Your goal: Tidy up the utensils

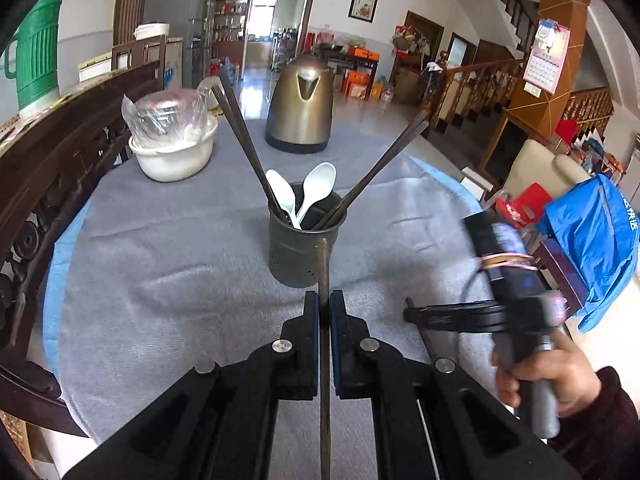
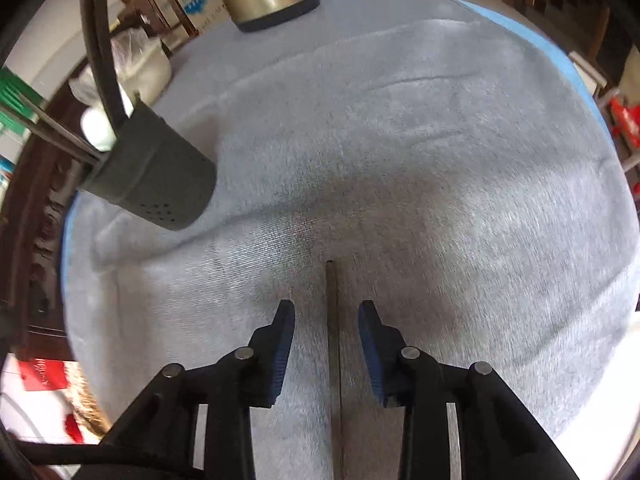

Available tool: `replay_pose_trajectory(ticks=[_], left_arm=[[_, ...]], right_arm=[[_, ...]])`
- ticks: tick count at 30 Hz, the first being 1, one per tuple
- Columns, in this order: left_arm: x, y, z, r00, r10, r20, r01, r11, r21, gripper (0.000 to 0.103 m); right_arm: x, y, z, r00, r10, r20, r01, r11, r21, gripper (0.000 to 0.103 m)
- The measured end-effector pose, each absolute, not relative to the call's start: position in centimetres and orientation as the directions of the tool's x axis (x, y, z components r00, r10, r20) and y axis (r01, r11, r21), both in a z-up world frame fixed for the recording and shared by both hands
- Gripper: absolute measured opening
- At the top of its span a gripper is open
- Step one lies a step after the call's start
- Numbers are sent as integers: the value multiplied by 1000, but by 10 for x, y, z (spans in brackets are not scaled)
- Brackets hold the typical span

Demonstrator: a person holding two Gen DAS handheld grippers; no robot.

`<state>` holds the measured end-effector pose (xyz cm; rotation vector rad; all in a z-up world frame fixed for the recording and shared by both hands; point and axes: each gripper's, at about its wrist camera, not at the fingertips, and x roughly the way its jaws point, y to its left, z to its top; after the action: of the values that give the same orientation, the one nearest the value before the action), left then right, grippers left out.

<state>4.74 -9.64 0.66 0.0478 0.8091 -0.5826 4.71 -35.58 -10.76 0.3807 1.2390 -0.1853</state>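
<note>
While the left gripper (image 1: 324, 308) is clamped on 1 dark chopstick (image 1: 323, 264), the left wrist view shows its tip raised in front of the holder (image 1: 306, 240), which stands on the grey cloth (image 1: 160, 280). In my judgement the tip could strike the holder wall or rim instead of going in, because it sits low against the wall and the cup looks light enough to tip. The holder is already crowded, so the new stick could also knock a leaning one. I count 2 white spoons (image 1: 316, 188) in it, and dark chopsticks fanning to 2 sides: about 2 to the left (image 1: 240, 128) and about 2 to the right (image 1: 384, 160), though they overlap and the exact count is not sure. Behind stand 1 kettle (image 1: 300, 108) and 1 white bowl (image 1: 174, 152).

Turning to the right wrist view, the right gripper (image 2: 326, 320) points down at the cloth (image 2: 400, 160) with its pads apart, and 1 chopstick (image 2: 333, 320) runs between them without touching either. If the jaws close off-centre, the thin stick may roll away on the soft cloth. The holder (image 2: 160, 176) stands well to the left here.
</note>
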Motion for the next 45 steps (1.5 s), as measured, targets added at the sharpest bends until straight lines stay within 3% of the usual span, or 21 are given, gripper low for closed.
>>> replay_pose_trajectory(ticks=[3, 5, 7, 13, 21, 34, 41, 45], left_arm=[[41, -95, 10, 561, -469, -682, 508, 846, -164, 5], [37, -95, 13, 583, -458, -671, 507, 850, -140, 6], [36, -95, 15, 596, -451, -665, 507, 853, -124, 6], [33, -94, 19, 627, -430, -649, 499, 862, -90, 6], [33, -92, 21, 643, -420, -641, 486, 870, -82, 6], [29, -89, 32, 663, -422, -619, 475, 876, -89, 6], [29, -87, 41, 678, -428, -597, 479, 874, -82, 6], [49, -76, 22, 633, -408, -657, 447, 887, -120, 6]], right_arm=[[58, -337, -113, 284, -49, -958, 299, 953, 40, 32], [63, -326, -113, 275, -123, -953, 272, 961, -45, 22], [66, -319, -113, 275, -115, -954, 251, 967, -44, 6], [58, -312, -106, 320, -108, -941, 246, 969, -27, 6], [30, -311, -50, 463, -49, -885, 228, 971, 66, 6], [0, -295, 54, 706, 9, -708, 169, 969, 181, 6], [-6, -286, 81, 763, 12, -646, 148, 970, 192, 6], [-6, -286, 80, 764, 19, -645, 150, 967, 206, 6]])
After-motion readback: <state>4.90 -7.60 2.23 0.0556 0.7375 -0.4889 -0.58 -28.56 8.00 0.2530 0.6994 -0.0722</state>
